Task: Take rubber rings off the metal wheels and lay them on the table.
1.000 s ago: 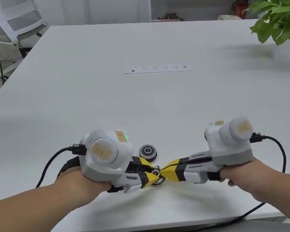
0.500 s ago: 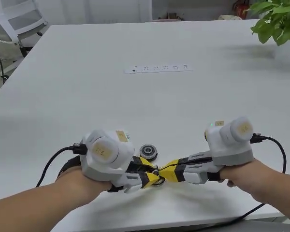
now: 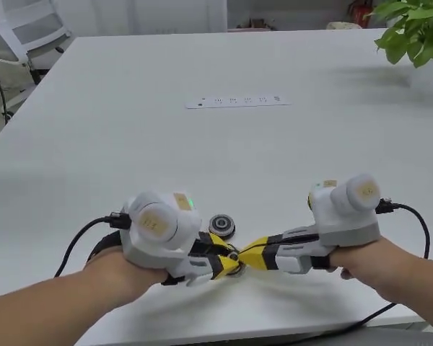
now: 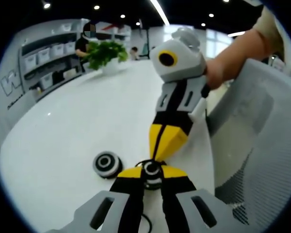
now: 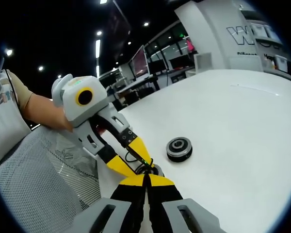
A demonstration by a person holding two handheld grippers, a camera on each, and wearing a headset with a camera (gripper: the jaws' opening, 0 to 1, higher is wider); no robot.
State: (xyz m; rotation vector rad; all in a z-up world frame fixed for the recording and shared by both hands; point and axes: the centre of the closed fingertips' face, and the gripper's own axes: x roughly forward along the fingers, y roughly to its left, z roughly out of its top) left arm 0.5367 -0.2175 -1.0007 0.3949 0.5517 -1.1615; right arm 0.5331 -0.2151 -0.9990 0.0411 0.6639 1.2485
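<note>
Holding unchanged from a second ago | left gripper [image 3: 229,261] fingers clamp metal wheel [image 4: 153,177] | right gripper [image 5: 146,177] fingers shut, seemingly pinching its rubber ring [image 4: 146,162] | I judge ring not yet off

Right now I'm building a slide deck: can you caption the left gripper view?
Left hand-held gripper clamps a metal wheel as the right hand-held gripper pinches its rubber ring; second wheel lies nearby.

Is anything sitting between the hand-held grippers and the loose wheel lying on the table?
Nothing visible does. The loose black-and-silver metal wheel lies on bare white table just beyond the tips of the left hand-held gripper and right hand-held gripper, which meet on a second small wheel.
</note>
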